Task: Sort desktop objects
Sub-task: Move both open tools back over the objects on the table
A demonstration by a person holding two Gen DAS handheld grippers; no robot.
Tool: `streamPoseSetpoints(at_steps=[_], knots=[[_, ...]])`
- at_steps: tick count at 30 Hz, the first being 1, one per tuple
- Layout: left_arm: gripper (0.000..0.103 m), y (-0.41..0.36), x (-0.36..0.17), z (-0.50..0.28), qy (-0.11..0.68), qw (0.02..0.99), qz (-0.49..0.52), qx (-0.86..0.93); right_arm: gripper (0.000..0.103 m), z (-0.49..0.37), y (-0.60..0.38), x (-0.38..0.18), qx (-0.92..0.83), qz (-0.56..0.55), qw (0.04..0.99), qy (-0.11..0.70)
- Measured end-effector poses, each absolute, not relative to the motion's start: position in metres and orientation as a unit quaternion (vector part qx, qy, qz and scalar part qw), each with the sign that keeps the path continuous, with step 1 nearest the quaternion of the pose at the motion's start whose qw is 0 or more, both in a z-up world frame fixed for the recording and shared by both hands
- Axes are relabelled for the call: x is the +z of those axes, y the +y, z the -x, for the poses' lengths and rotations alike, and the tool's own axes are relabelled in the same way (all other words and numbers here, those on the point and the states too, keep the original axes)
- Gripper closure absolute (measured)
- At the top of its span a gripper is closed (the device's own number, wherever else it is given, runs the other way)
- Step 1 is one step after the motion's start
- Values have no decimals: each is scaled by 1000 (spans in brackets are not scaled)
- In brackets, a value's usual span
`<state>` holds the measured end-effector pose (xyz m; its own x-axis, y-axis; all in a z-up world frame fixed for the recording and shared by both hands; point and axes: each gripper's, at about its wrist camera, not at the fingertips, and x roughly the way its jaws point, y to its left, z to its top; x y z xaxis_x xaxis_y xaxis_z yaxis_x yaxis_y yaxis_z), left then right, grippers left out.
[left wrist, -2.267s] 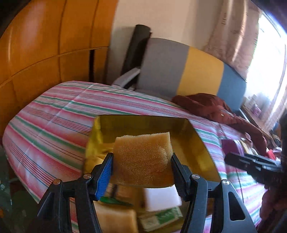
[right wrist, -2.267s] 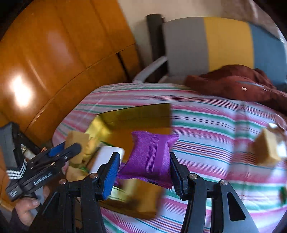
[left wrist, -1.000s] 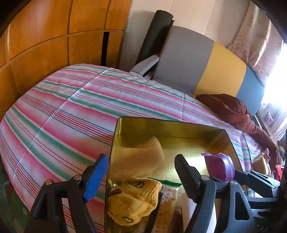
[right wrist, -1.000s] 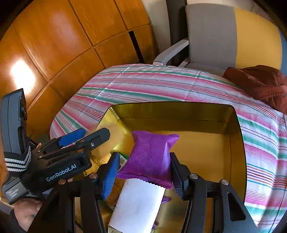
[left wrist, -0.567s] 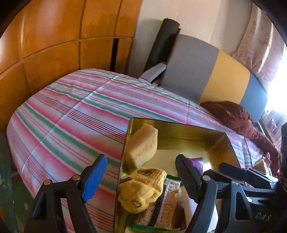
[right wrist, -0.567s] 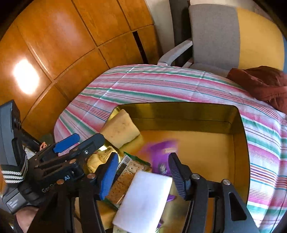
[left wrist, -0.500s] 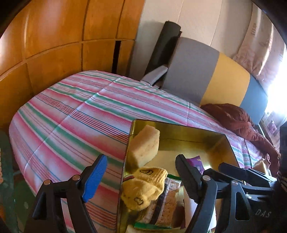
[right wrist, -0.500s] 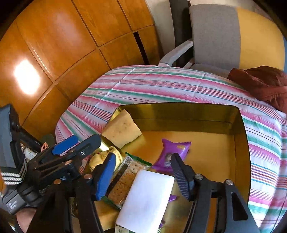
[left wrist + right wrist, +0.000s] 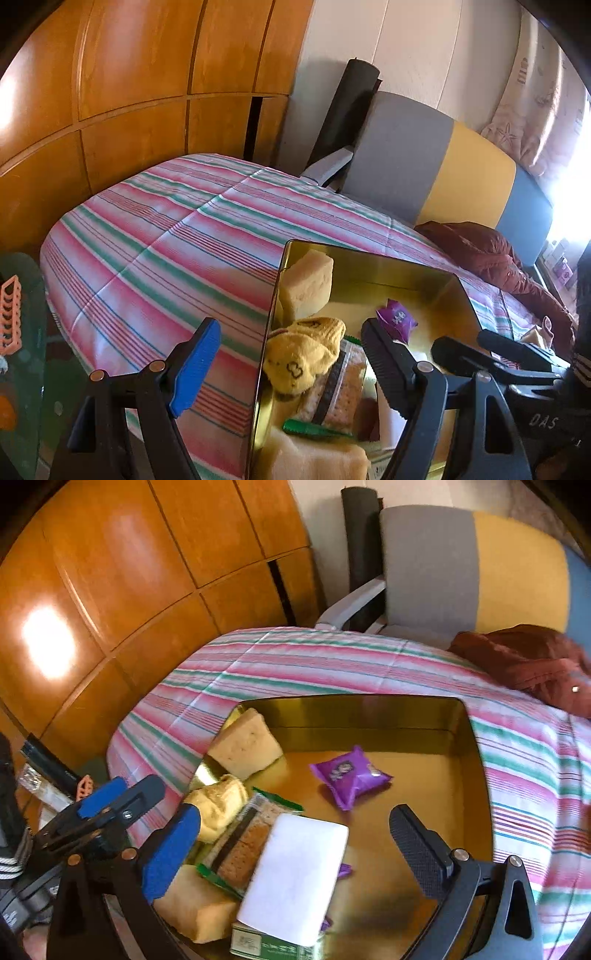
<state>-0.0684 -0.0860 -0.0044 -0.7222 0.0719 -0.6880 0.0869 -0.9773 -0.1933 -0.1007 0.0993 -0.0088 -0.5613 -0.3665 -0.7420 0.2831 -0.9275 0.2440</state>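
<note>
A gold tin tray [image 9: 369, 712] lies on the striped cloth. In it are a purple snack packet [image 9: 349, 775], a pale sponge [image 9: 245, 746] leaning in the far left corner, a yellow knit sock [image 9: 221, 805], a cracker pack [image 9: 240, 853], a white box [image 9: 295, 875] and a second sponge [image 9: 192, 904]. My right gripper [image 9: 295, 816] hovers over the tray's near side with its jaws opening wide; nothing is gripped, and the packet lies beyond the fingertips. My left gripper [image 9: 290, 332] stands open and empty, straddling the tray's left rim [image 9: 275, 295] above the sock [image 9: 303, 354].
The pink and green striped cloth [image 9: 166, 240] covers the table, and wooden wall panels [image 9: 129, 92] stand behind it. A grey, yellow and blue chair [image 9: 461, 572] and a crumpled dark red garment [image 9: 524, 657] are at the far side. Another sponge piece [image 9: 532, 336] lies on the cloth at the right.
The right gripper let go of the purple packet, which dropped onto the tray floor, and its jaws spread wide. The left gripper, earlier shut on a sponge, released it and drew back left.
</note>
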Motion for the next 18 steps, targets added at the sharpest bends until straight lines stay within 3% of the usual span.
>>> streamPoseSetpoints(at_steps=[18], knots=[[23, -36, 1, 34, 45, -23, -374, -926, 0, 54, 146, -1, -914, -395, 82, -31]])
